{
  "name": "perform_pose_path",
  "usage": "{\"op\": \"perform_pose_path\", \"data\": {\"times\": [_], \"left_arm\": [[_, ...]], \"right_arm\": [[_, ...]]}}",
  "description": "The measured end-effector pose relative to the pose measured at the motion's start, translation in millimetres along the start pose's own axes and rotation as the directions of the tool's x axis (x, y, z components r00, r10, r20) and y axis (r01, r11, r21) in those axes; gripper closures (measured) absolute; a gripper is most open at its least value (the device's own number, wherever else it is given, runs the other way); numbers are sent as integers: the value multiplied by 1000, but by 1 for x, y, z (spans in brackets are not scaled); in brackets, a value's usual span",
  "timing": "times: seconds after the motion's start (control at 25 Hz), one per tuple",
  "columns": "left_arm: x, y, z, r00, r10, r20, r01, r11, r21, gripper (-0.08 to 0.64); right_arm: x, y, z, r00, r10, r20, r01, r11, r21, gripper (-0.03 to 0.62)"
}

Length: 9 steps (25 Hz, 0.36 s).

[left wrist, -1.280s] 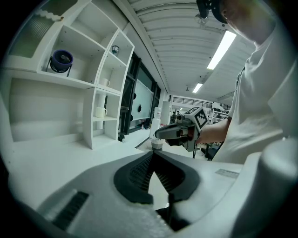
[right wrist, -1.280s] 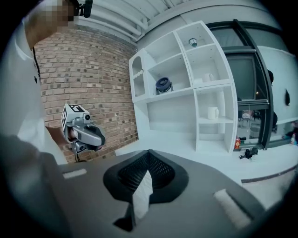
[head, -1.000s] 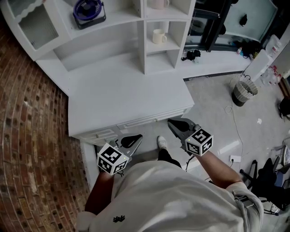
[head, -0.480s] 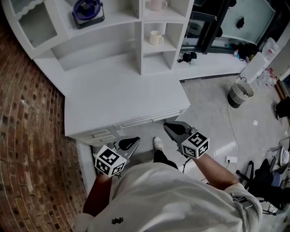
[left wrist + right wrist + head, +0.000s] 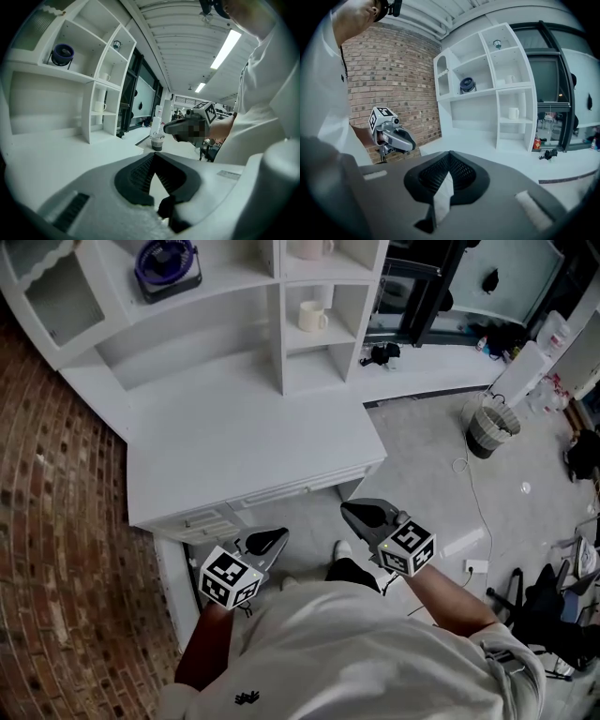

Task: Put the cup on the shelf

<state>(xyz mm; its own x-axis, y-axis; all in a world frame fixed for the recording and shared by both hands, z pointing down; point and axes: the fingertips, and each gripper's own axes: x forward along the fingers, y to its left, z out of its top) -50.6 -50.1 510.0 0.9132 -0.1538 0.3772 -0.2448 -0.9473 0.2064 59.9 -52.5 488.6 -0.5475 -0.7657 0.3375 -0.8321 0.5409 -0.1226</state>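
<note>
A white cup (image 5: 309,317) stands in a small shelf cubby at the back right of the white desk (image 5: 244,437); it also shows in the left gripper view as the cup (image 5: 100,106) and in the right gripper view as the cup (image 5: 513,113). My left gripper (image 5: 272,538) hangs below the desk's front edge, shut and empty. To its right, my right gripper (image 5: 361,512) is also shut with nothing in it. Both are far from the cup. Each gripper view shows the other: the right gripper (image 5: 187,126) and the left gripper (image 5: 391,136).
A second cup (image 5: 309,247) sits one cubby higher. A purple fan (image 5: 167,263) stands on the shelf to the left. Brick surface (image 5: 56,521) lies left of the desk. A waste basket (image 5: 490,430) and cables are on the floor at right.
Both grippers have drifted slightly back from the desk's front edge, staying shut. The view has shifted a little and the person's foot has moved.
</note>
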Motion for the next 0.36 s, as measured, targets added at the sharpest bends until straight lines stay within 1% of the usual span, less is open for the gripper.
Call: {"op": "perform_pose_path", "data": {"times": [0.16,0.36], "left_arm": [[18,-2,5,1000,19,-14,-19,1000,-3,553],[60,-7,23,999,37,-35,-38,999,-14,552]], "right_arm": [[-9,-18,-2,1000,12,19,-12,1000,9,583],[-35,-53,-3,999,25,37,-25,1000,11,582]]}}
